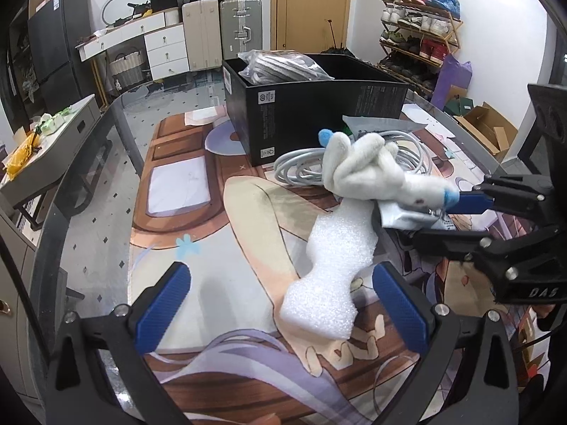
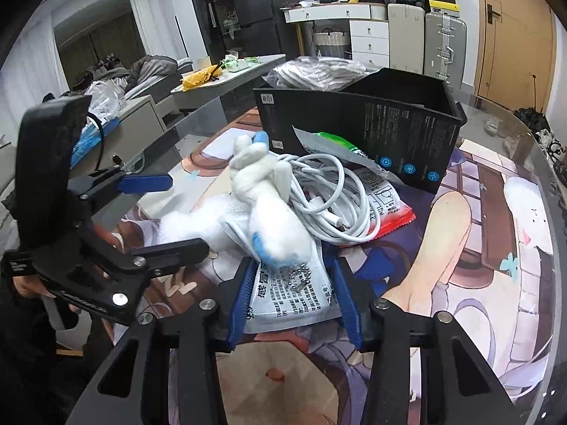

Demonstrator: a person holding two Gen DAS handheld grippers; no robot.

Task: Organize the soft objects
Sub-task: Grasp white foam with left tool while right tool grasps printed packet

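A white plush toy with blue tips lies over a coiled white cable in front of a black box. A white foam piece lies between my left gripper's open blue pads, nearer the right pad. In the right wrist view, my right gripper is partly closed around the plush toy's blue-tipped end and a white printed sachet. The left gripper shows there at the left.
The black box holds a bagged grey item. A green and red snack packet lies under the cable. The glass table has a printed mat. Suitcases, drawers and a shoe rack stand behind.
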